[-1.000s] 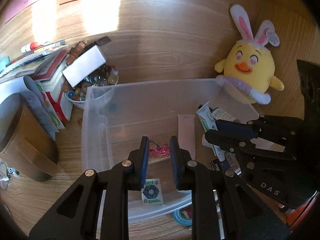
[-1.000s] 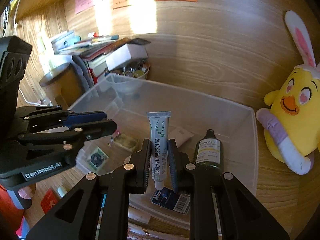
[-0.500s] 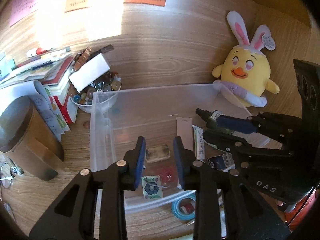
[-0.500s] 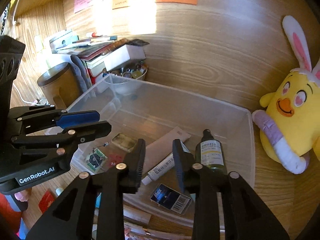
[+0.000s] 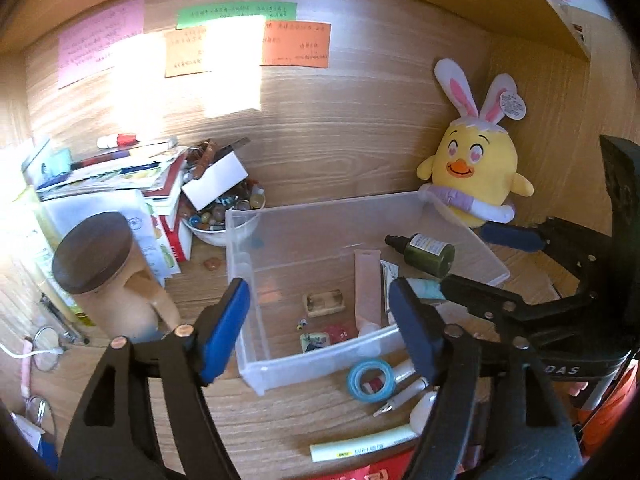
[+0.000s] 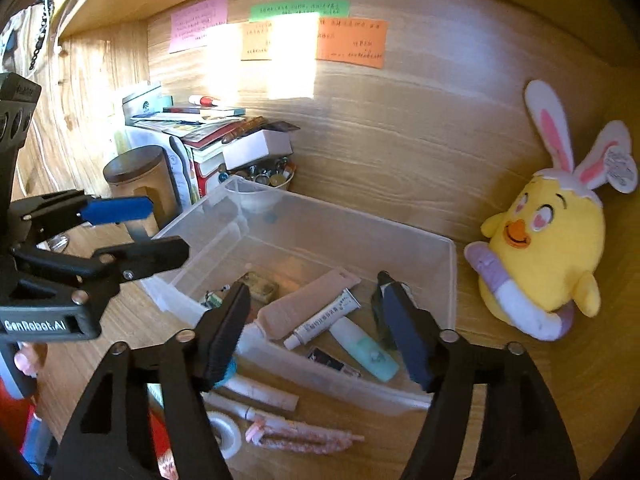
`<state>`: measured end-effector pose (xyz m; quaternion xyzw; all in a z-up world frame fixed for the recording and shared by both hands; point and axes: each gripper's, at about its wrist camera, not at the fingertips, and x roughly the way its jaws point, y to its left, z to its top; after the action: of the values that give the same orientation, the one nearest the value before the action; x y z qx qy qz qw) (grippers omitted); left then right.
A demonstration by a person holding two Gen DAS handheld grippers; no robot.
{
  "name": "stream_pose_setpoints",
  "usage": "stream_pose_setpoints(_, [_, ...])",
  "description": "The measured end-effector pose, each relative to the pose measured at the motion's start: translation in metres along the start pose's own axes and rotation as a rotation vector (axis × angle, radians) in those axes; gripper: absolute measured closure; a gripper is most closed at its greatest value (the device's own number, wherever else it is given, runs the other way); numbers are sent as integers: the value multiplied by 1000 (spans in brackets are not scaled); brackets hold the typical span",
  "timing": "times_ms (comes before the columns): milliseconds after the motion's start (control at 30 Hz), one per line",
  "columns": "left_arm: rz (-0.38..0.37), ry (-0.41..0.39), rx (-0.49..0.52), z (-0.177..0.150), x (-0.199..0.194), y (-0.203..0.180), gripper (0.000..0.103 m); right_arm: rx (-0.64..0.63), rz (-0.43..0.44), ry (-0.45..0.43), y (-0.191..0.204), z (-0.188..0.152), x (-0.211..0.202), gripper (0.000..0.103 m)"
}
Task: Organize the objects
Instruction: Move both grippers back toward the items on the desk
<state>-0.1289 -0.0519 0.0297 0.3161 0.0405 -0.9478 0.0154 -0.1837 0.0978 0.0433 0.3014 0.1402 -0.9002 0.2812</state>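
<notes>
Near desk front edge, blue tape roll [image 5: 370, 380]: light, stiff, take by rim; left gripper [image 5: 320, 328] & right gripper [image 6: 320, 332] jaws just opened, empty.

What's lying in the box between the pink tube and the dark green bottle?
In the right wrist view, a white tube and a mint one lie between the pink tube and the bottle.

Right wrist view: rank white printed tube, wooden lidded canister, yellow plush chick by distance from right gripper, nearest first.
1. White printed tube: in the clear bin, just ahead of the right gripper.
2. Yellow plush chick: right, outside the bin.
3. Wooden lidded canister: far left, beyond the bin.
</notes>
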Motion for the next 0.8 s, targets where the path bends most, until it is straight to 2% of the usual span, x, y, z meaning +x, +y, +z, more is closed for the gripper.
stream_pose_setpoints(233, [2, 20, 10, -16, -1, -3, 24, 10, 3, 5, 1, -19, -12, 31])
stream_pose_setpoints(433, [-8, 79, 21, -35, 7, -7, 24, 33, 12, 32, -3, -38, -15, 30])
stream_pose_setpoints(500, [14, 74, 52, -41, 7, -12, 21, 41, 8, 42, -5, -44, -15, 30])
stream_pose_setpoints(600, [-5, 95, 69, -49, 8, -18, 21, 65, 4, 69, -12, -55, -14, 26])
stream_pose_setpoints(800, [-26, 133, 98, -61, 16, -26, 21, 88, -12, 120, -24, -76, -11, 26])
